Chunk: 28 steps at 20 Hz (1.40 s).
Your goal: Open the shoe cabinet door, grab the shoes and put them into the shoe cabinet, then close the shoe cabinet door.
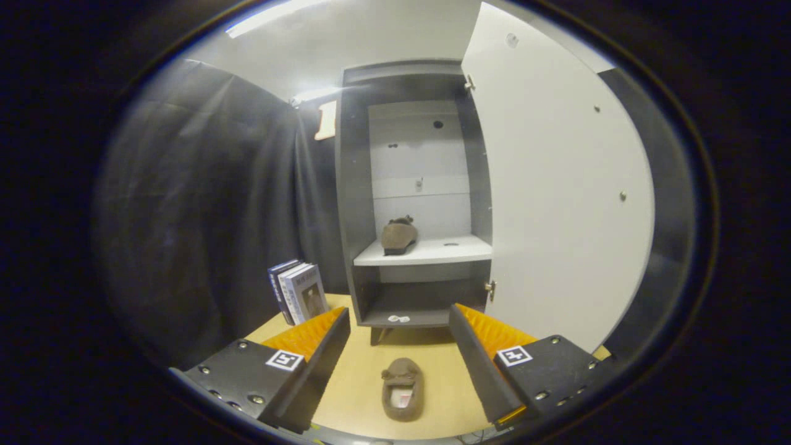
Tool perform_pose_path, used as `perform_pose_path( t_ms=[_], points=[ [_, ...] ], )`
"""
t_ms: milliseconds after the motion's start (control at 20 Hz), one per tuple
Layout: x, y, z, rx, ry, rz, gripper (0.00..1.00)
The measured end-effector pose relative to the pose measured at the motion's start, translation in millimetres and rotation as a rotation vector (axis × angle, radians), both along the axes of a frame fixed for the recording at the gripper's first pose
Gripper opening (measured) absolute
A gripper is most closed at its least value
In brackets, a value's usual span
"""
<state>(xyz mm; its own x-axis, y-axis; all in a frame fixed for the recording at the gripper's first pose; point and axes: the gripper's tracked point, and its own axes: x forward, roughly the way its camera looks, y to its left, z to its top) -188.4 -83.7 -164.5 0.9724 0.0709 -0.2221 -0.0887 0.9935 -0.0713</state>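
Note:
The grey shoe cabinet (352, 204) stands straight ahead with its white door (556, 204) swung wide open to the right. One brown shoe (398, 236) rests on the white middle shelf (445, 251), at its left side. A second brown shoe (403, 389) lies on the wooden table (358, 377) below and between my fingers, its opening facing up. My gripper (398, 324) is open, with nothing between its fingers, and hangs above that shoe in front of the cabinet.
A few books (299, 292) stand upright on the table left of the cabinet. A small white item (398, 319) lies on the cabinet's bottom shelf. Black cloth walls the booth on the left, behind the books.

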Motion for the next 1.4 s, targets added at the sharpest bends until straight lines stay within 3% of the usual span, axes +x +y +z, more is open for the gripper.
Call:
perform_pose_path(
  t_ms=[300,550,850,1400],
  points=[
    [34,18,-118,-0.038,0.205,-0.004,0.98],
    [42,5,-214,-0.089,0.405,-0.044,0.98],
    [37,-4,-296,-0.138,0.577,-0.082,0.99],
    [65,4,-346,-0.182,0.642,-0.109,0.97]
  ],
)
